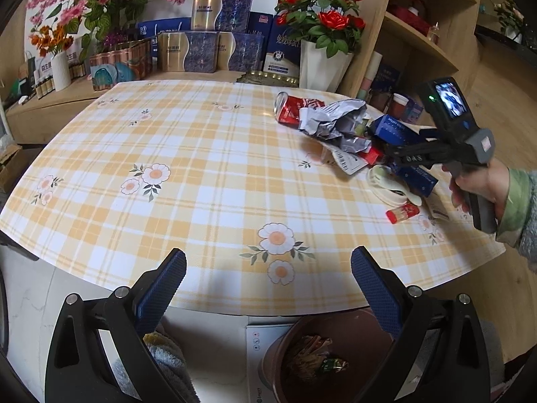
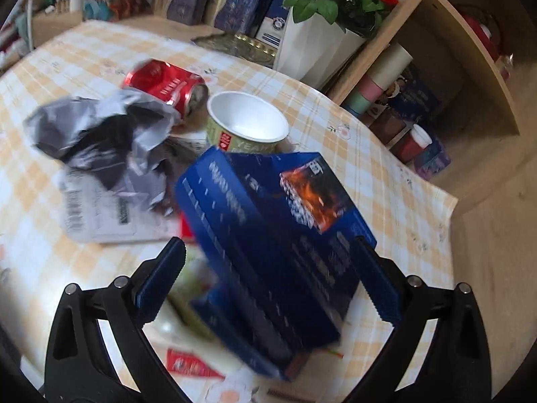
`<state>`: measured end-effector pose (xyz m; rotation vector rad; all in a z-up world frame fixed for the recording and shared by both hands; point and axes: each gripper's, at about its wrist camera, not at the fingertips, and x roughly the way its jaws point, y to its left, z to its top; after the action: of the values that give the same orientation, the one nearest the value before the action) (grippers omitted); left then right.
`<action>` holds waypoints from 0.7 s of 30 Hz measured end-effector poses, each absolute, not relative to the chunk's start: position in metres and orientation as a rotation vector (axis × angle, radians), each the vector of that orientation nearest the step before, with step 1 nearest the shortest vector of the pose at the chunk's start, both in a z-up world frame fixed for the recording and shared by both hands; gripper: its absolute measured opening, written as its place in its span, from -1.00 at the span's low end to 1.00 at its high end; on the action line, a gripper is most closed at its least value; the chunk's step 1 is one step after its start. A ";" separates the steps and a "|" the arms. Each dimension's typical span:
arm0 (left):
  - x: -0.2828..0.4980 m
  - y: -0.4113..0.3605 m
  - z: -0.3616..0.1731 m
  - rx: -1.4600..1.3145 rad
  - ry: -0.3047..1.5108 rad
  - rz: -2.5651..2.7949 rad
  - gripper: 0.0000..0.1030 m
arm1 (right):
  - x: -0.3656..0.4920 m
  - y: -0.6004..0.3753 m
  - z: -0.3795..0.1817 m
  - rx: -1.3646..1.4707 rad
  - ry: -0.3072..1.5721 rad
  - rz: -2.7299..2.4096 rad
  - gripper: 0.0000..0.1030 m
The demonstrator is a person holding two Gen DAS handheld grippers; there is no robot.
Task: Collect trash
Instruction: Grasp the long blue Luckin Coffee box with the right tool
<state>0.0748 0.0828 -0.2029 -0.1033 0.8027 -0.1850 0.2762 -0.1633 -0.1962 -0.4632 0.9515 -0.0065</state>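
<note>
Trash is piled at the far right of the yellow checked tablecloth (image 1: pixel 201 154): a crushed red can (image 2: pixel 164 84), crumpled grey plastic (image 2: pixel 97 134), a blue cardboard box (image 2: pixel 268 252). The box is straddled by the wide-open right gripper (image 2: pixel 268 275), right pad seemingly touching. Nothing is held by the open left gripper (image 1: pixel 268 282).
</note>
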 end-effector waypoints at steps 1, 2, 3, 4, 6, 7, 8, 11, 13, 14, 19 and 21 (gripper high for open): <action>0.076 0.083 -0.203 -0.102 0.804 -0.184 0.87 | 0.281 -0.164 -0.199 -0.448 0.975 -0.012 0.62; 0.077 0.083 -0.204 -0.102 0.804 -0.184 0.87 | 0.285 -0.163 -0.201 -0.439 0.993 -0.008 0.42; 0.078 0.083 -0.204 -0.105 0.803 -0.186 0.87 | 0.287 -0.163 -0.203 -0.430 1.016 0.007 0.23; 0.079 0.084 -0.204 -0.108 0.803 -0.190 0.87 | 0.286 -0.163 -0.202 -0.425 1.019 0.018 0.18; 0.083 0.083 -0.204 -0.113 0.805 -0.204 0.87 | 0.281 -0.167 -0.193 -0.419 0.984 0.037 0.10; 0.084 0.082 -0.204 -0.115 0.806 -0.212 0.87 | 0.276 -0.171 -0.184 -0.399 0.959 0.054 0.04; 0.086 0.081 -0.204 -0.115 0.808 -0.218 0.87 | 0.275 -0.174 -0.179 -0.385 0.943 0.064 -0.01; 0.093 0.075 -0.205 -0.115 0.816 -0.236 0.87 | 0.261 -0.196 -0.148 -0.307 0.865 0.082 -0.12; 0.098 0.072 -0.205 -0.126 0.821 -0.250 0.87 | 0.252 -0.217 -0.128 -0.238 0.812 0.079 -0.15; 0.101 0.070 -0.204 -0.133 0.822 -0.257 0.87 | 0.248 -0.229 -0.120 -0.195 0.795 0.081 -0.15; 0.114 0.055 -0.196 -0.138 0.810 -0.290 0.87 | 0.226 -0.280 -0.090 -0.026 0.736 0.061 -0.16; 0.119 0.047 -0.191 -0.126 0.803 -0.306 0.87 | 0.214 -0.299 -0.082 0.044 0.723 0.061 -0.15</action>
<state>0.1191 0.0474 -0.1913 -0.1264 0.8026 -0.3058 0.2141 -0.2992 -0.0822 0.0445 0.7231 0.0606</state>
